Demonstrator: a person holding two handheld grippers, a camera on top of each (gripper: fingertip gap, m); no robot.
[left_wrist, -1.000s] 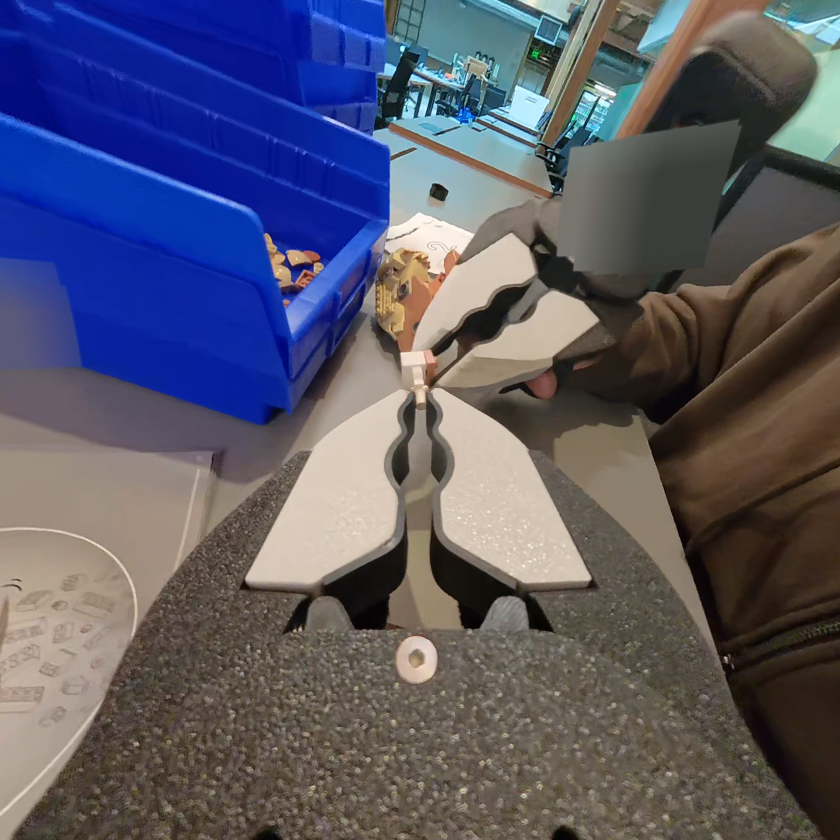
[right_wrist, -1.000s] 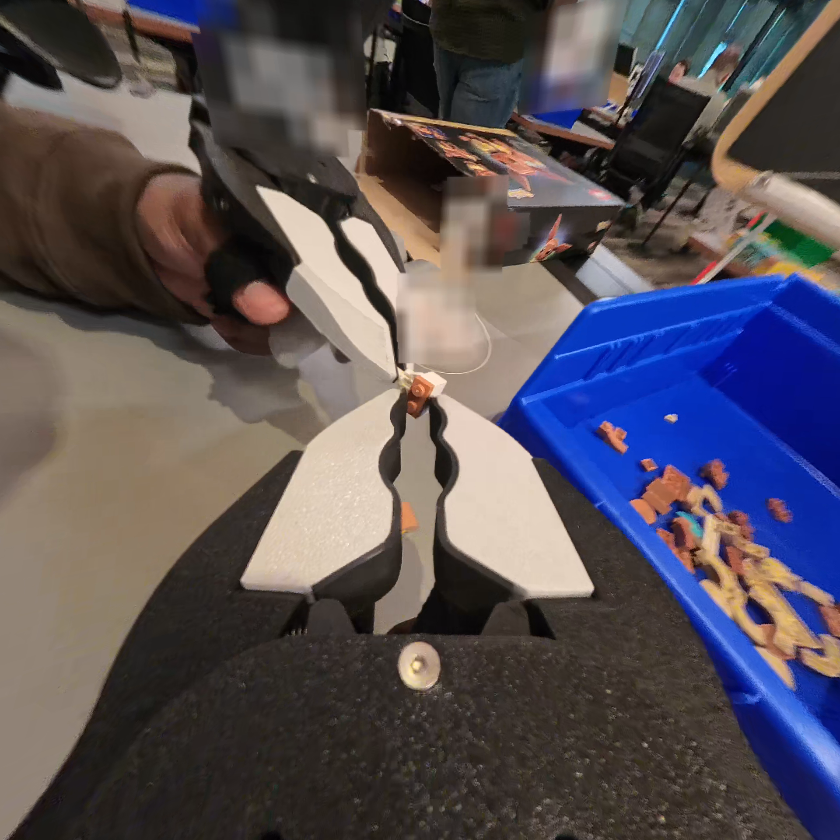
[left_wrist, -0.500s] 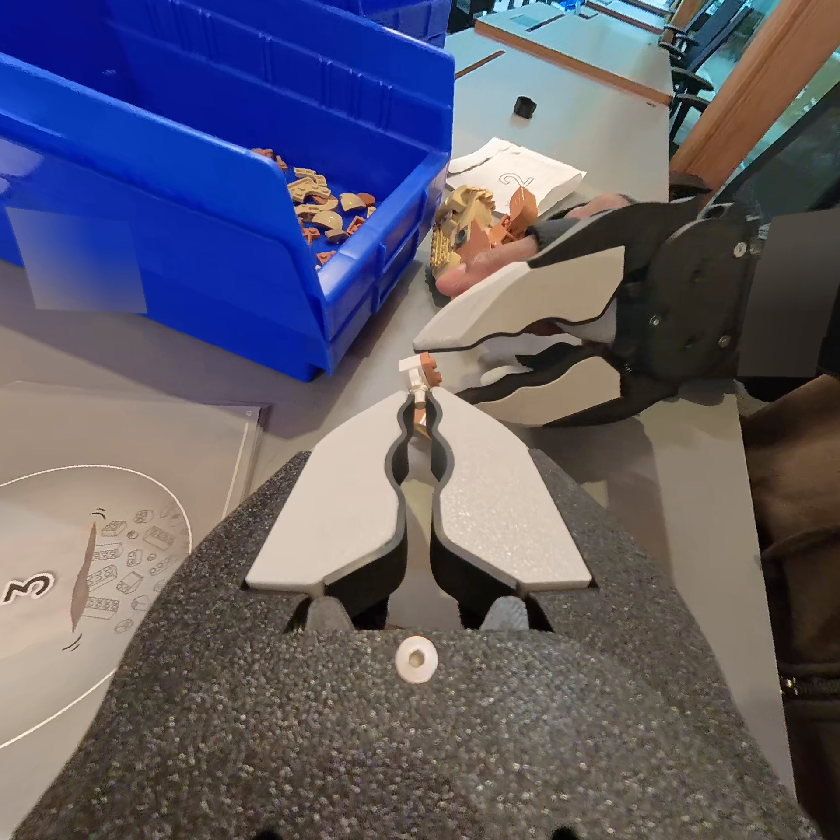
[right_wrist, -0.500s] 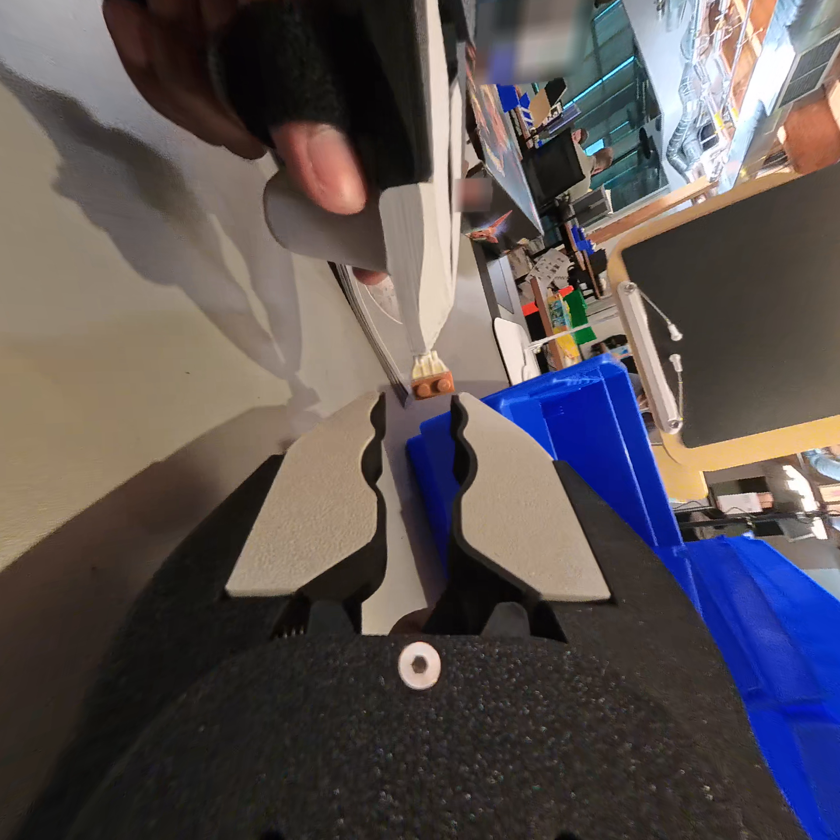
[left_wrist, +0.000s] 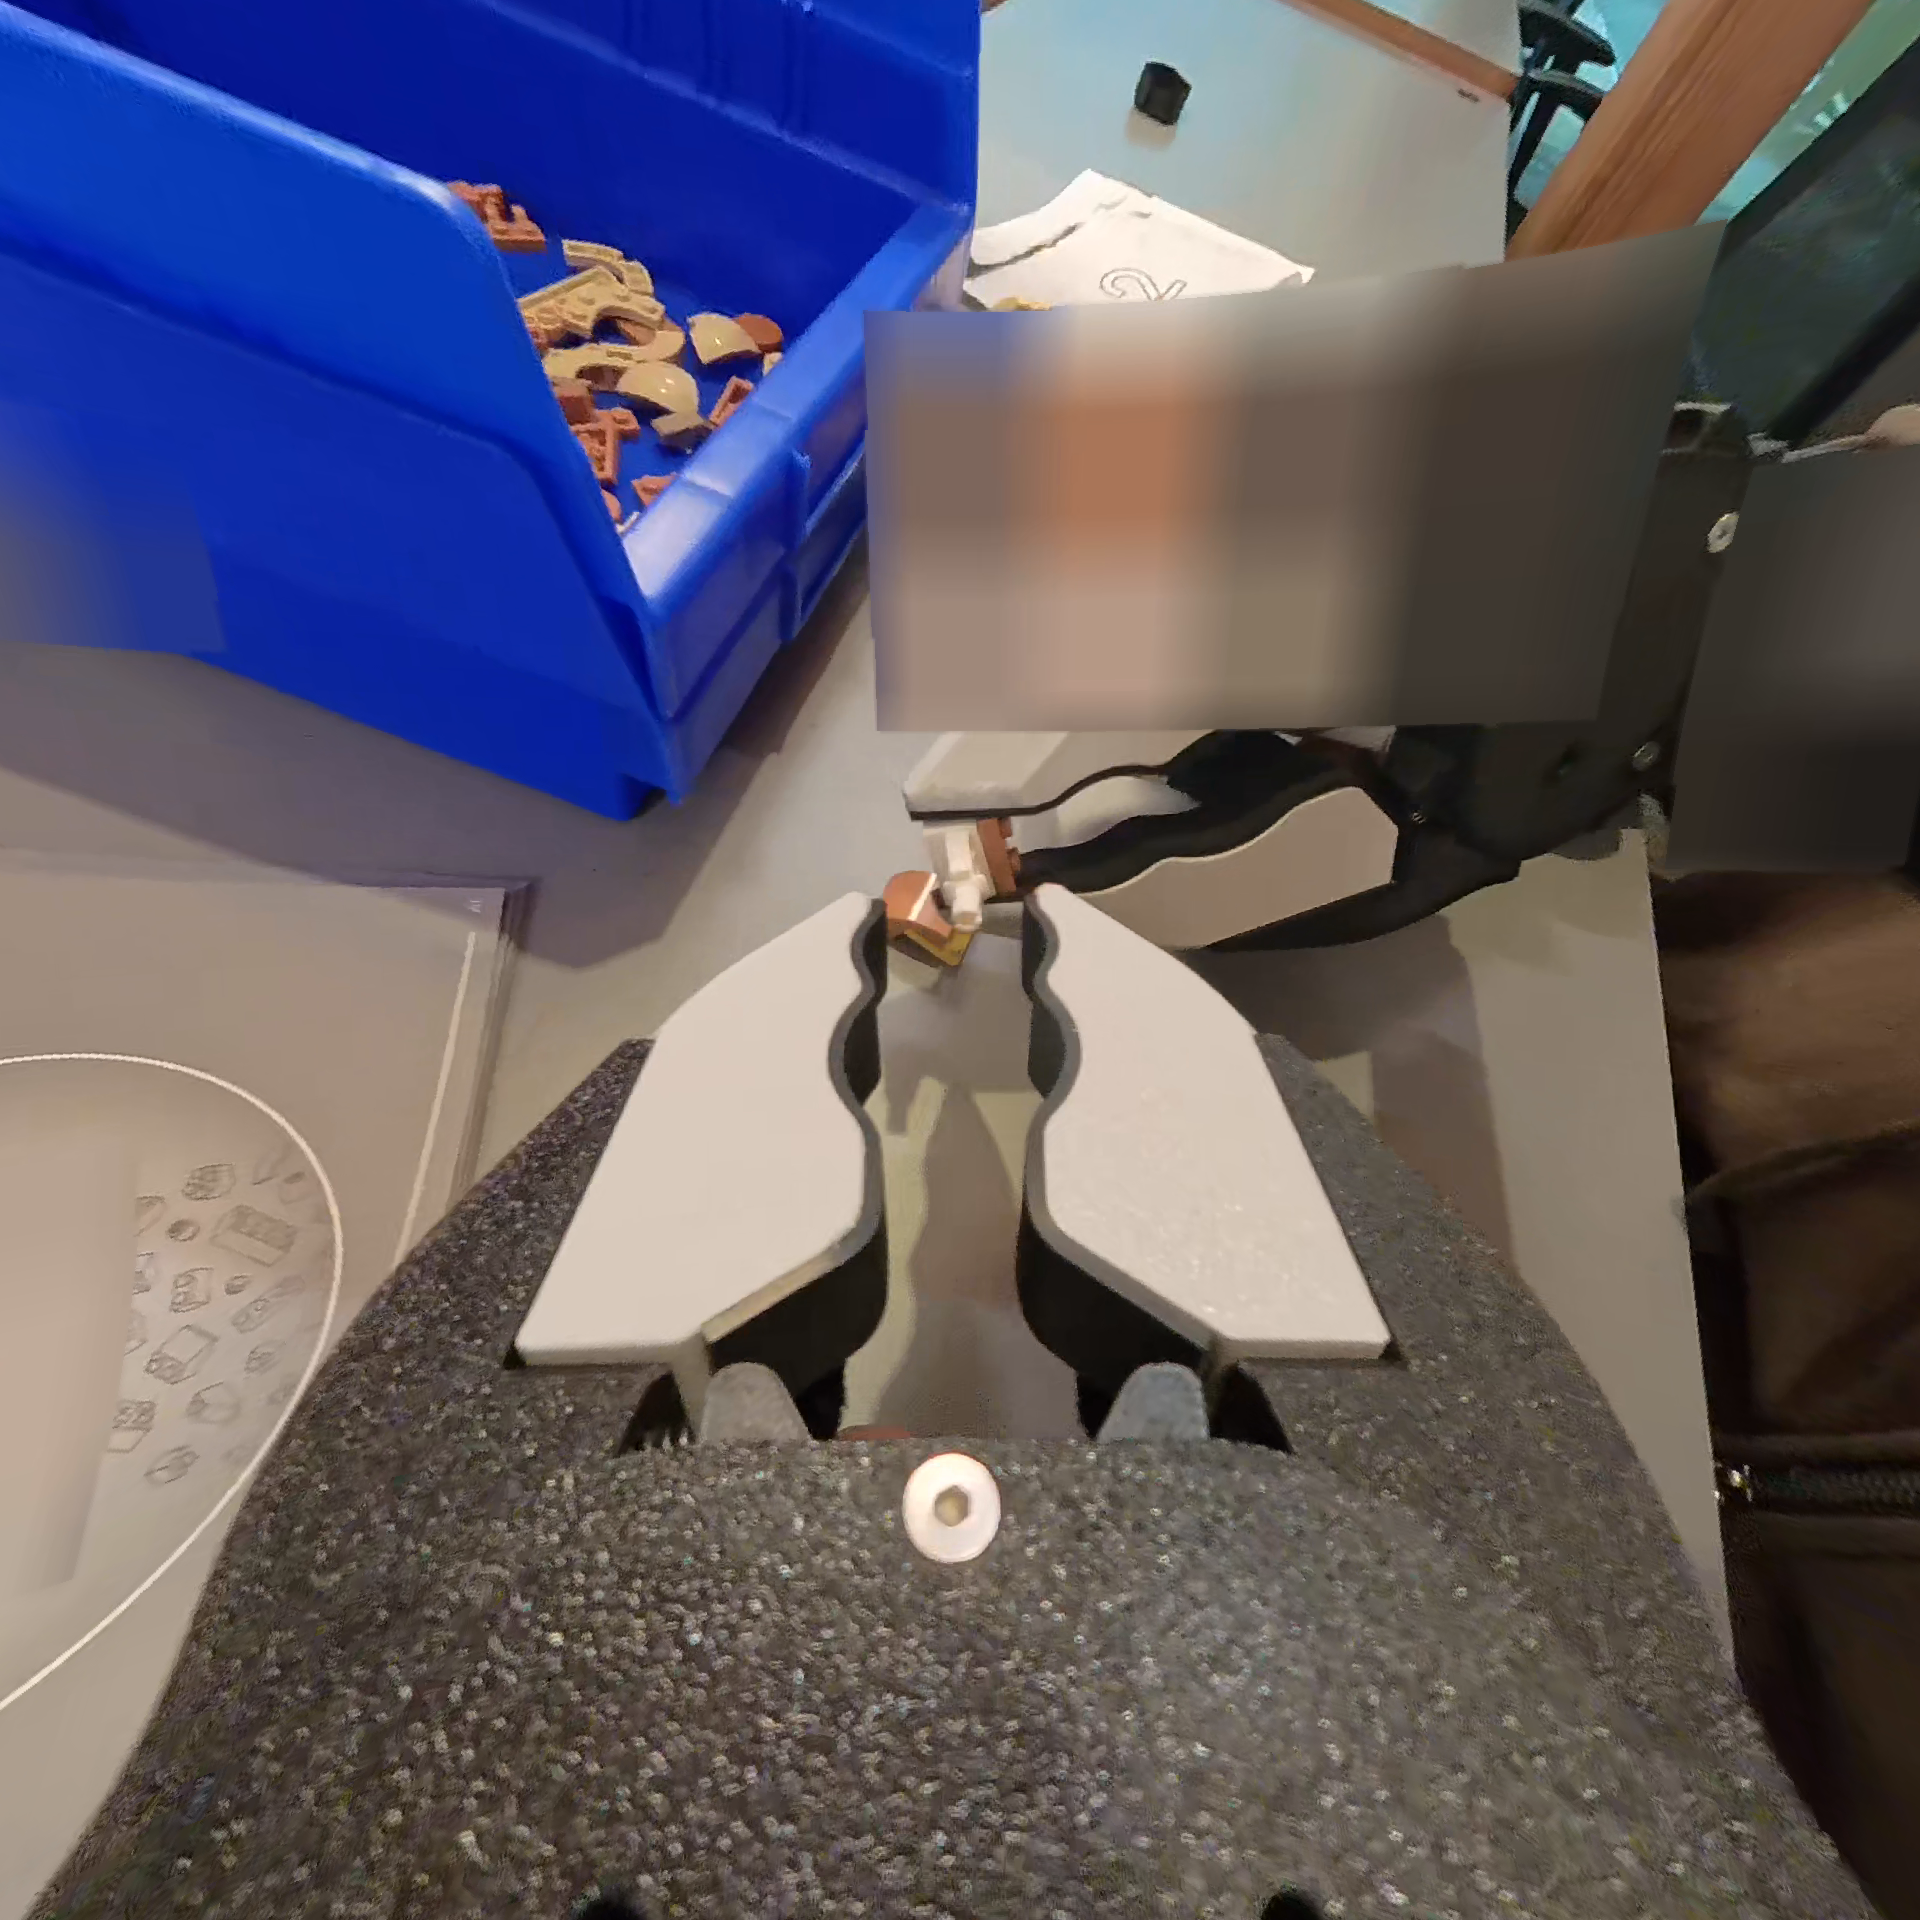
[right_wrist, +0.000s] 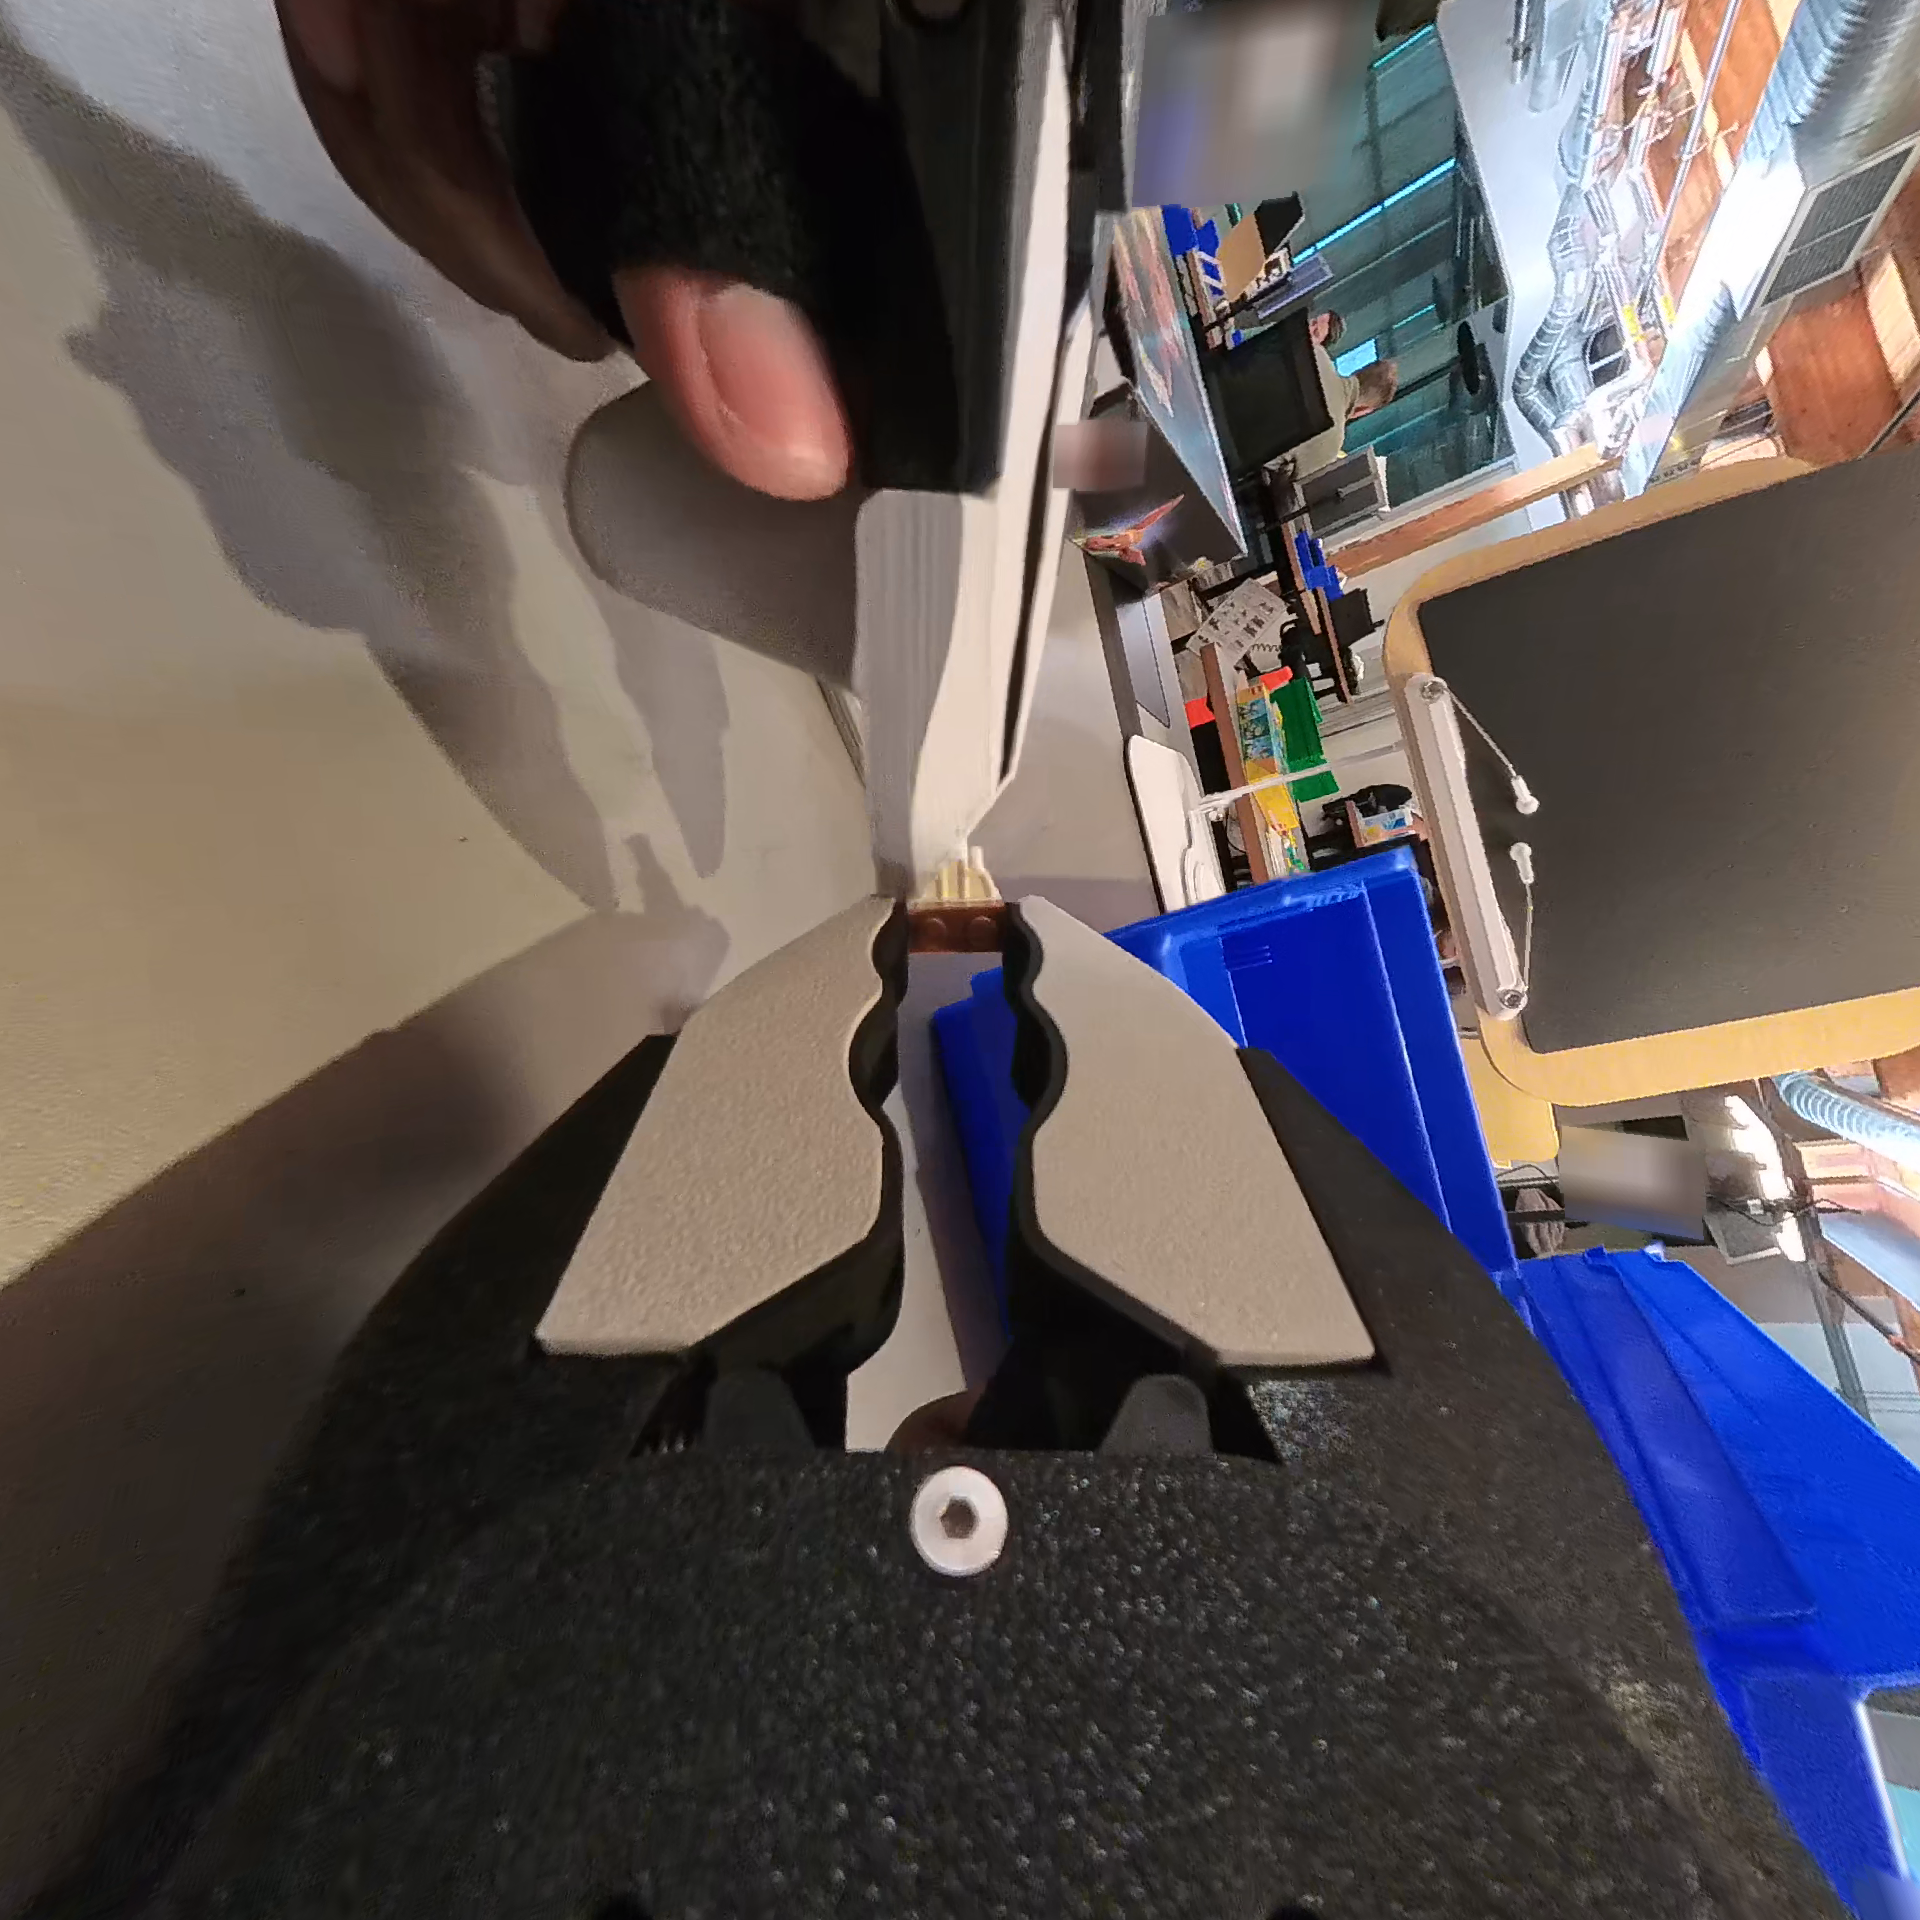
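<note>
Left gripper (left_wrist: 951, 914): jaws parted, nothing clamped; a small brown-and-tan brick piece (left_wrist: 920, 914) sits at the tip of its left finger, with a clear gap to the right finger (left_wrist: 1143, 1091).
Right gripper (right_wrist: 954, 920): jaws clenched on a small brick assembly (right_wrist: 956, 914); both pads press on the ends of its reddish-brown plate, white part on the far side. In the left wrist view, enters from the right, lying sideways, the same assembly (left_wrist: 971, 847) pinched between upper and lower fingers.
Assembly position: held above the grey surface (left_wrist: 727, 862), just beyond the left gripper's fingertips; white stub touching or nearly touching the brown-and-tan piece, cannot tell which.
Hand (right_wrist: 727, 312): wrapped round the left gripper's black handle, one fingertip on the trigger; seen close in the right wrist view.
Booklet (left_wrist: 208, 1143): grey, flat on the surface left of the left gripper, drawn bricks inside a white curve.
Blue bin (left_wrist: 468, 499): beyond the booklet, on the surface; loose tan and reddish-brown pieces (left_wrist: 623, 353) inside.
Paper bag (left_wrist: 1132, 260): white, torn, right of the bin, farther back.
Small black object (left_wrist: 1162, 88): far on the surface, kind unclear.
Background, right wrist view: more blue bins (right_wrist: 1351, 1039), a wood-edged dark panel (right_wrist: 1662, 748), distant workroom clutter.
</note>
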